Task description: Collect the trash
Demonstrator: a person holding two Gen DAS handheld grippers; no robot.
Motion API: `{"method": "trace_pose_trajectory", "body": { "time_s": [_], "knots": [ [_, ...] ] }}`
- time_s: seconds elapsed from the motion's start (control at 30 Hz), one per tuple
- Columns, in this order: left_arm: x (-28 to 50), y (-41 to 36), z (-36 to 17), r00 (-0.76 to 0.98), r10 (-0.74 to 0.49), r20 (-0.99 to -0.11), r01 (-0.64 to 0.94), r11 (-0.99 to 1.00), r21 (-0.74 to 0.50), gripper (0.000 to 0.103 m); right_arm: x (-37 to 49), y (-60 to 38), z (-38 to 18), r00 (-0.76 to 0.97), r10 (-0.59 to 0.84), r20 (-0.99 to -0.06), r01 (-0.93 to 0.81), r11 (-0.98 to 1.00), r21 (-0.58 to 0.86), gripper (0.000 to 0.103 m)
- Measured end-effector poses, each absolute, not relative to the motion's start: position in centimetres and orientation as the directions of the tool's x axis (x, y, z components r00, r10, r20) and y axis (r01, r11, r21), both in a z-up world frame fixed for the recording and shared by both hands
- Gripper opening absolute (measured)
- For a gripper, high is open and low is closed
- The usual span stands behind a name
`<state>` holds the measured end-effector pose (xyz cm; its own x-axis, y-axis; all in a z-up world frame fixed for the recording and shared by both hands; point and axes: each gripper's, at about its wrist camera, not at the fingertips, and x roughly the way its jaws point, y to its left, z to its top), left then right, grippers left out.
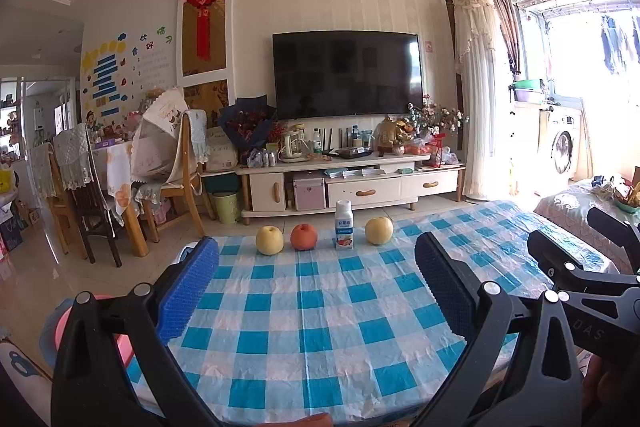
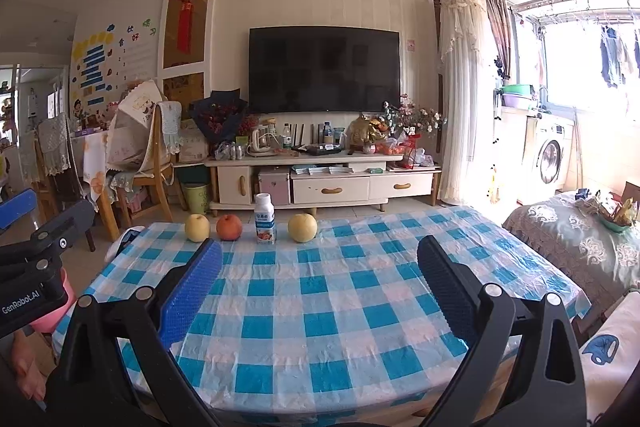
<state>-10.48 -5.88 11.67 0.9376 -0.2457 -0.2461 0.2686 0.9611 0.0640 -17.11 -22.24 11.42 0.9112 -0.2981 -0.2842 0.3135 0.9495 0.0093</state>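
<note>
A small white yogurt drink bottle (image 1: 344, 225) stands upright at the far edge of the blue-checked table (image 1: 320, 327), in a row with a yellow pear (image 1: 269, 239), a red apple (image 1: 304, 237) and another yellow pear (image 1: 379, 231). The same row shows in the right wrist view: bottle (image 2: 265, 219), pear (image 2: 197, 227), apple (image 2: 229, 227), pear (image 2: 302, 227). My left gripper (image 1: 316, 259) is open and empty over the near part of the table. My right gripper (image 2: 320, 259) is open and empty, beside it to the right.
A green waste bin (image 1: 225, 207) stands on the floor by the TV cabinet (image 1: 352, 183) beyond the table. Dining chairs (image 1: 80, 187) are at the left. A covered low seat (image 2: 580, 239) is at the right. A pink stool (image 1: 120, 343) sits under my left gripper.
</note>
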Motion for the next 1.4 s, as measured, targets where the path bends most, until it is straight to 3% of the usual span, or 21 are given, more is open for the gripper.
{"method": "trace_pose_trajectory", "body": {
  "time_s": [1.07,1.4],
  "knots": [
    [-9.3,-5.2,10.5,0.941,-0.219,-0.26,0.248,0.965,0.086,0.099,-15.0,-22.3,9.7,0.905,-0.288,-0.314,0.298,0.954,-0.019,0.097],
    [-7.0,-5.3,8.7,0.931,-0.207,-0.301,0.244,0.965,0.091,0.099,-12.4,-22.6,7.8,0.896,-0.276,-0.348,0.279,0.959,-0.042,0.097]
  ]
}}
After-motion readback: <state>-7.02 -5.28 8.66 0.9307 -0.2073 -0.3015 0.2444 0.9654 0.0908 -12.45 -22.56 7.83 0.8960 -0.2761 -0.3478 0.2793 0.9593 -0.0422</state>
